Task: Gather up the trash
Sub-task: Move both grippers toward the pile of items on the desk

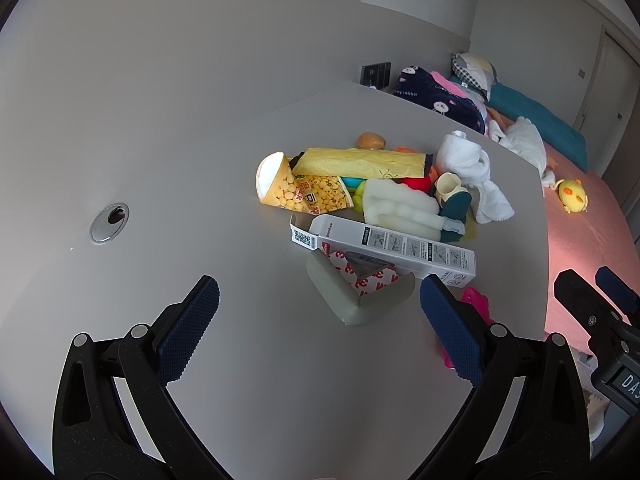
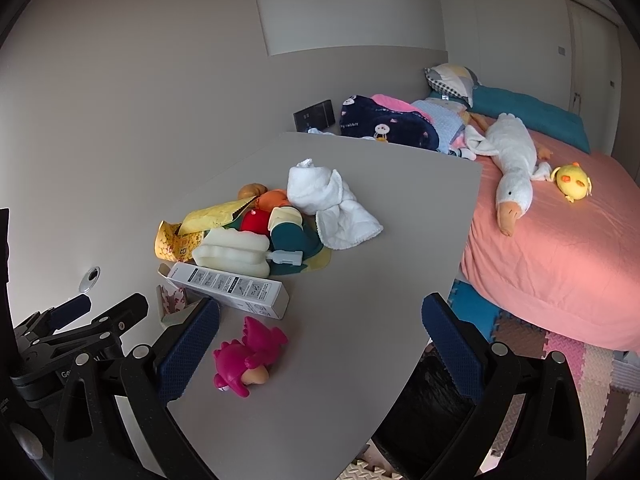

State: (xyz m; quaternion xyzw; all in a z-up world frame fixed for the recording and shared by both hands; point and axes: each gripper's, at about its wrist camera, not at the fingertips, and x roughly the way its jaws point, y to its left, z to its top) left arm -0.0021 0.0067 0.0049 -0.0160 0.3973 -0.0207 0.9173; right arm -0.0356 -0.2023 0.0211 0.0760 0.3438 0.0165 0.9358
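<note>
A pile of items lies on the grey table point(image 1: 160, 200). A grey foam corner guard point(image 1: 352, 300) with red-printed tape lies nearest my left gripper point(image 1: 320, 304), which is open and empty just in front of it. Behind it lie a white carton point(image 1: 400, 248), a yellow snack bag point(image 1: 304, 194), a yellow wrapper point(image 1: 360, 162) and white foam point(image 1: 396, 204). My right gripper point(image 2: 320, 328) is open and empty above the table's near edge, with a pink toy point(image 2: 248, 356) between its fingers. The carton point(image 2: 236, 288) and white towel point(image 2: 332, 204) show ahead.
A cable hole point(image 1: 109, 222) sits at the table's left. A bed with a pink sheet point(image 2: 560, 248), a goose plush point(image 2: 512, 168) and a yellow chick plush point(image 2: 572, 180) stands right of the table. A dark bin bag point(image 2: 432, 408) sits below the table edge. Foam floor mats point(image 2: 580, 360) lie beneath.
</note>
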